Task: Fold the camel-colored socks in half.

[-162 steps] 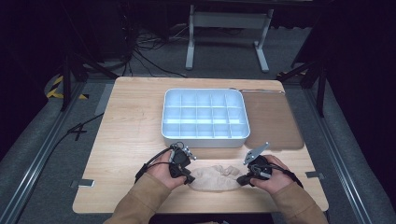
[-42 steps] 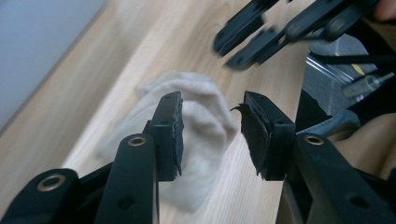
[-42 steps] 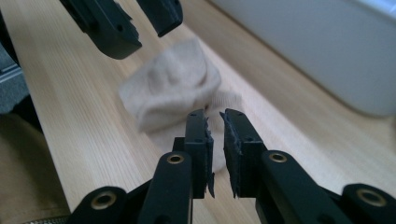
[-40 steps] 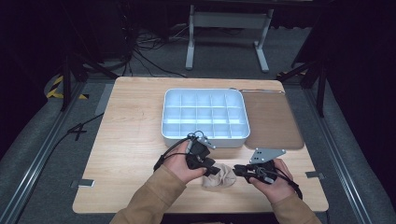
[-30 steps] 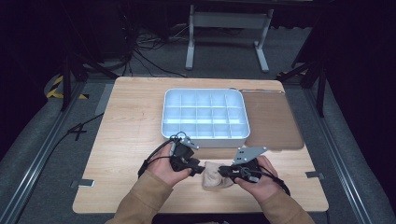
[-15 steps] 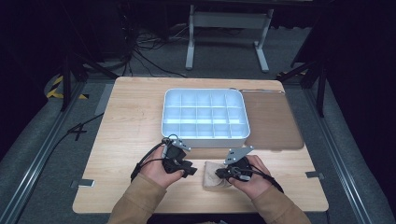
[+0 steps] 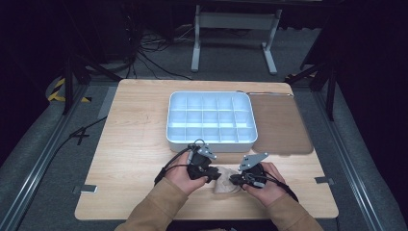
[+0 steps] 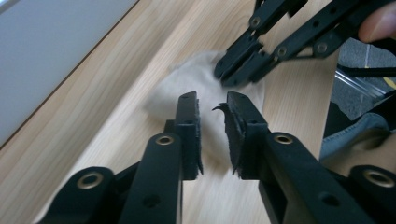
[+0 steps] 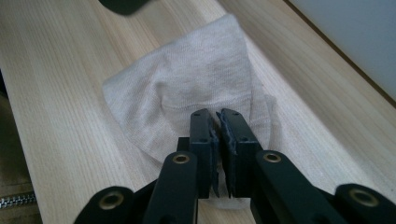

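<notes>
Near the table's front edge in the high view, a folded beige cloth (image 7: 226,185) lies between both grippers. Left gripper view: left gripper (image 8: 211,105), jaws just narrowing, still gapped, empty above the cloth. Right gripper view: right gripper (image 9: 218,116) pinches a fold; the thin bite may slip, unfolding it.

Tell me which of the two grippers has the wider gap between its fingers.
The left gripper: a clear gap shows between its fingers over the beige cloth, and they have just been closing. The right gripper's fingers stand nearly together.
</notes>
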`<state>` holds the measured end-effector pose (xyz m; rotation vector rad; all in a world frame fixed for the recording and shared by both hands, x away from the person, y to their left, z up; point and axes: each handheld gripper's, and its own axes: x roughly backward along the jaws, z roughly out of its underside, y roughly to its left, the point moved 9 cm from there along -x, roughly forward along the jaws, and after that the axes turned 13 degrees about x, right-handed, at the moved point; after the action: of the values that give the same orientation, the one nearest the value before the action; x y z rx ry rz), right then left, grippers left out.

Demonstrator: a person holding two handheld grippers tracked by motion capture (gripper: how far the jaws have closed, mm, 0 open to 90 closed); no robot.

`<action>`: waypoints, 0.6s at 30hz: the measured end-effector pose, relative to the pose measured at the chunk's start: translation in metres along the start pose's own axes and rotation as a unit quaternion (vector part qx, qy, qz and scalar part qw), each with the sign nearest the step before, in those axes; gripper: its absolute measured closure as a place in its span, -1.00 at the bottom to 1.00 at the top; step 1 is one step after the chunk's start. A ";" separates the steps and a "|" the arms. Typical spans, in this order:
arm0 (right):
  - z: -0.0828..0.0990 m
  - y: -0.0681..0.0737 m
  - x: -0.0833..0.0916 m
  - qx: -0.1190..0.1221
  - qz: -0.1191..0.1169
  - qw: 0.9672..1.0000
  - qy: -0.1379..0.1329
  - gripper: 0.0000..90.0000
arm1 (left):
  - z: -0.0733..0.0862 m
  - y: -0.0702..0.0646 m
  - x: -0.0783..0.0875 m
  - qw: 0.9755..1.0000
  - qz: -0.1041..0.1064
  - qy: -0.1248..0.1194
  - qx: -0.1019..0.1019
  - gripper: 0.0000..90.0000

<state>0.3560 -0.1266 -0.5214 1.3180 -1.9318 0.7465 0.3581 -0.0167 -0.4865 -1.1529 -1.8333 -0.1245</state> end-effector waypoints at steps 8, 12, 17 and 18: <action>0.005 -0.001 0.001 -0.001 0.000 1.000 -0.015 0.81 | 0.012 0.012 -0.029 0.995 -0.052 0.075 -0.026 0.78; 0.010 -0.003 0.006 -0.007 0.004 1.000 -0.016 0.77 | 0.016 0.016 -0.034 0.994 -0.058 0.093 -0.021 0.81; 0.017 -0.003 0.007 -0.021 -0.011 1.000 -0.020 0.76 | 0.016 0.015 -0.034 0.994 -0.054 0.091 -0.015 0.79; 0.017 -0.003 0.007 -0.021 -0.011 1.000 -0.020 0.76 | 0.016 0.015 -0.034 0.994 -0.054 0.091 -0.015 0.78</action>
<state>0.3539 -0.1443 -0.5258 1.3350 -1.9514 0.6696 0.3635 -0.0226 -0.5261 -1.0280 -1.7357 -0.3094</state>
